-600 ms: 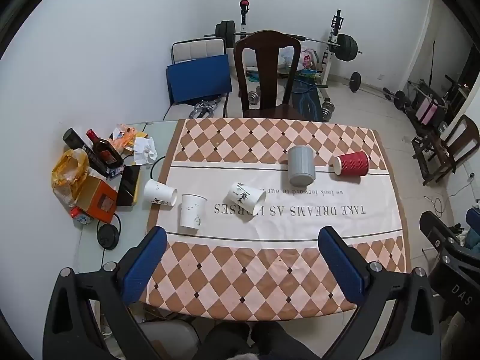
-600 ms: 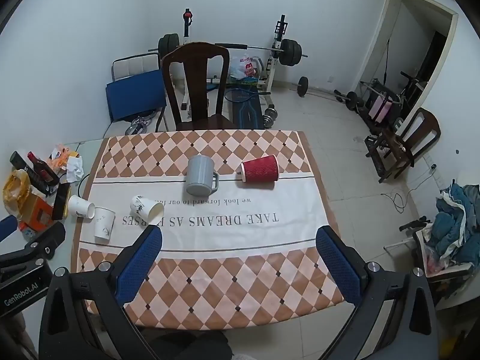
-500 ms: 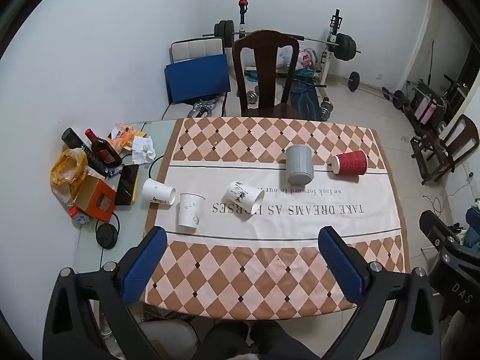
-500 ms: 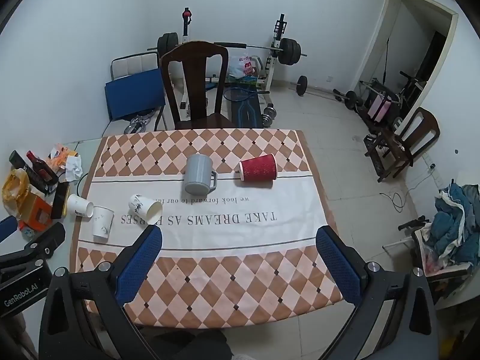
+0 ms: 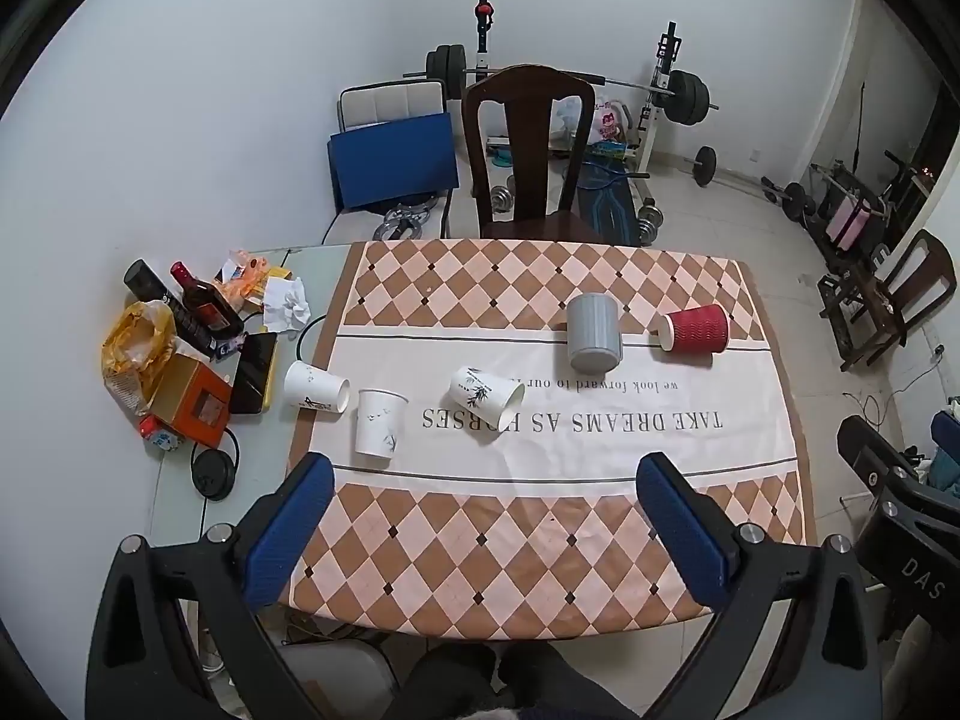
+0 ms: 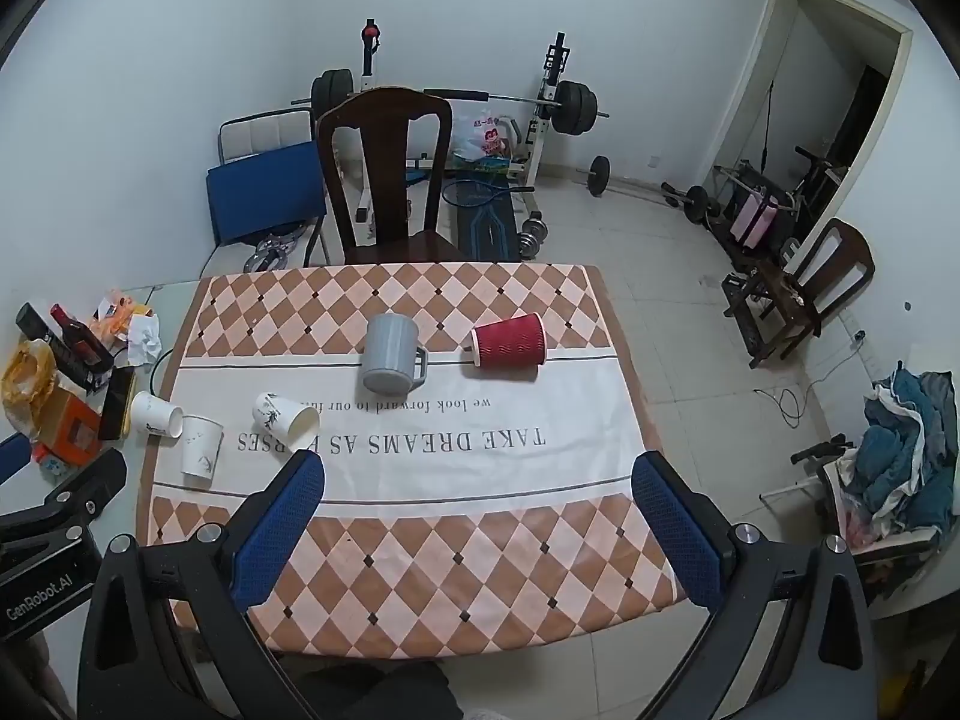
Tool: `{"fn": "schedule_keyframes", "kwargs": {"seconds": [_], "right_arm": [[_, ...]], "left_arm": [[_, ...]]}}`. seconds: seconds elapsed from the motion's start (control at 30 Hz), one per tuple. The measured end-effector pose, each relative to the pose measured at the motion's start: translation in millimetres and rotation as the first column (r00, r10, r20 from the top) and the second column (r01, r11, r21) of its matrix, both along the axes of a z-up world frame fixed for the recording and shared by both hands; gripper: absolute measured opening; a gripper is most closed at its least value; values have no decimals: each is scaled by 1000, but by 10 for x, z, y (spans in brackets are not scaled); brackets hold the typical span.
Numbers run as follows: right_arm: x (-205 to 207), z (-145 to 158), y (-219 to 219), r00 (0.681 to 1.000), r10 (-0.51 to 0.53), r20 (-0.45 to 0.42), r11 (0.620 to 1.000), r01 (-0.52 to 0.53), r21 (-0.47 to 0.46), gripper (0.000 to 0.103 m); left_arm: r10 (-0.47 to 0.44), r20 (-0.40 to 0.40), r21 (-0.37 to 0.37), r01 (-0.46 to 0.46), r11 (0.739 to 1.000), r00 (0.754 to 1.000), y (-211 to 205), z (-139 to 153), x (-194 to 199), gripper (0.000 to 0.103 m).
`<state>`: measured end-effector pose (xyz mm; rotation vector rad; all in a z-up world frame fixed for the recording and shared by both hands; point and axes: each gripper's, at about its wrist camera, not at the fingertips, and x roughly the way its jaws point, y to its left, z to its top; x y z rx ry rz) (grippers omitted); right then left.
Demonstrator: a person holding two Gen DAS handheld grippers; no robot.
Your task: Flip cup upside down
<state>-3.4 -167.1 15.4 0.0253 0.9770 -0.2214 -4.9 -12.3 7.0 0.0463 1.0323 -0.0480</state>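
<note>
Several cups rest on the checkered tablecloth (image 5: 480,540). A red ribbed paper cup (image 5: 696,329) (image 6: 509,341) lies on its side at the right. A grey mug (image 5: 593,341) (image 6: 391,354) lies tipped beside it. A white paper cup with a leaf print (image 5: 486,395) (image 6: 287,415) lies on its side mid-left. Another white cup (image 5: 379,429) (image 6: 200,445) stands mouth down, and a third (image 5: 315,387) (image 6: 156,413) lies on its side at the cloth's left edge. My left gripper (image 5: 480,480) and right gripper (image 6: 480,477) are both open, empty, high above the table's near edge.
Clutter sits on the glass left of the cloth: bottles (image 5: 201,306), an orange box (image 5: 195,402), a yellow bag (image 5: 135,348), tissue (image 5: 288,306), a black phone (image 5: 255,372). A dark wooden chair (image 5: 528,156) stands at the far side. Weights and a barbell rack (image 5: 666,96) stand behind.
Both grippers have drifted slightly back and up, so the table looks a little farther away. No cup has moved. Both stay open.
</note>
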Motion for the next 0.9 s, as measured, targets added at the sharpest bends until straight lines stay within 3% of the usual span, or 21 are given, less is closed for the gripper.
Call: {"fn": "schedule_keyframes", "kwargs": {"seconds": [0.53,0.9], "right_arm": [[-1,37,25,1000,-1,3,1000,1,-8,103],[26,231,68,1000,8,6,1000,-8,-12,103]], "left_arm": [[0,2,-11,0,1000,1000,-12,23,-17,103],[0,2,-14,0,1000,1000,-31,79,23,103]]}}
